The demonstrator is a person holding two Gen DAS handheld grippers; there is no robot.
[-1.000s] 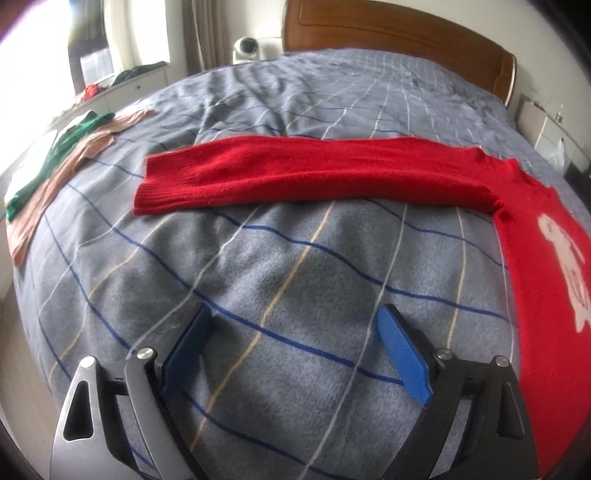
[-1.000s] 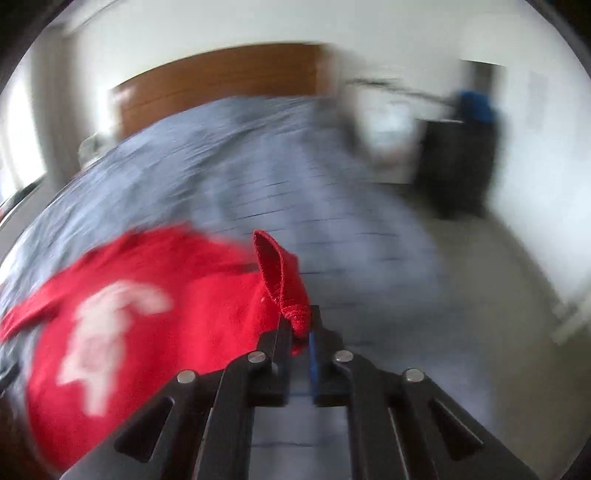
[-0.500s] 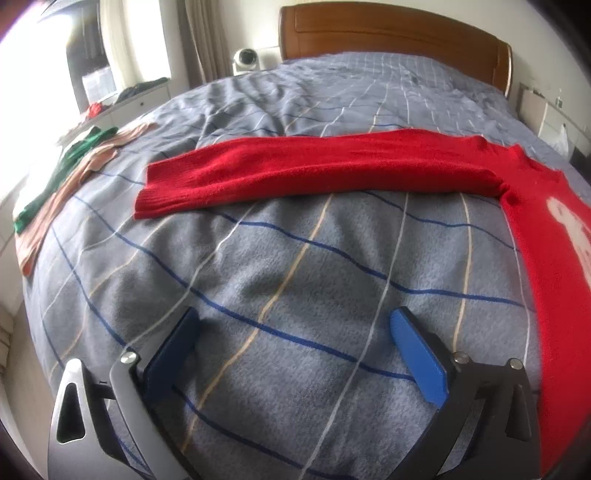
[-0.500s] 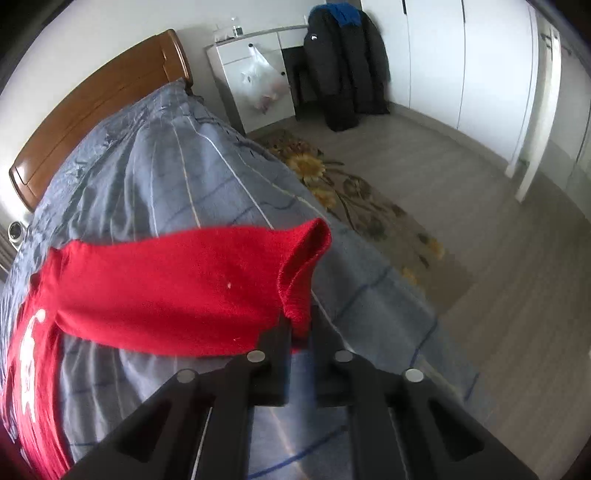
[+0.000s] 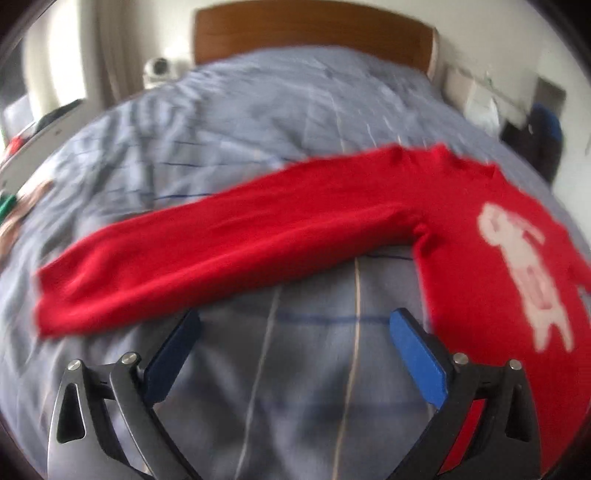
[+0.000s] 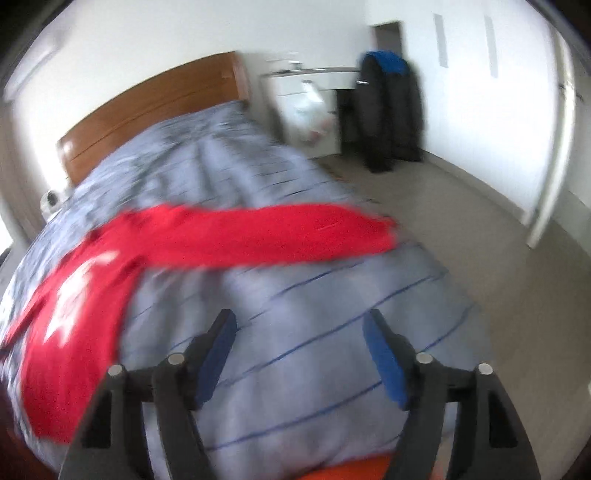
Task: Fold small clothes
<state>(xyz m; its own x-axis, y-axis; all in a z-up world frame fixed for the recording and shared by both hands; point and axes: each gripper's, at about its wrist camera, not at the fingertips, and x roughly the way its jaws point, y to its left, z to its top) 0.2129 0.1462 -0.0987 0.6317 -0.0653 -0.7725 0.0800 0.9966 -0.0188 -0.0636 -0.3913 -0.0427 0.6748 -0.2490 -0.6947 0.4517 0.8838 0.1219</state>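
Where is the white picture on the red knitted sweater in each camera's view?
Left wrist view: the white picture sits at the right edge, on the red knitted sweater, right of the long sleeve.
Right wrist view: the white picture sits at the left side, below the outstretched sleeve.
Shared landmark: the brown wooden headboard behind the grey striped bedcover.

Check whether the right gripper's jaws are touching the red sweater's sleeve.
Apart. In the right wrist view the right gripper has just been opening, nothing between its jaws, and grey bedspread shows between them and the sleeve.
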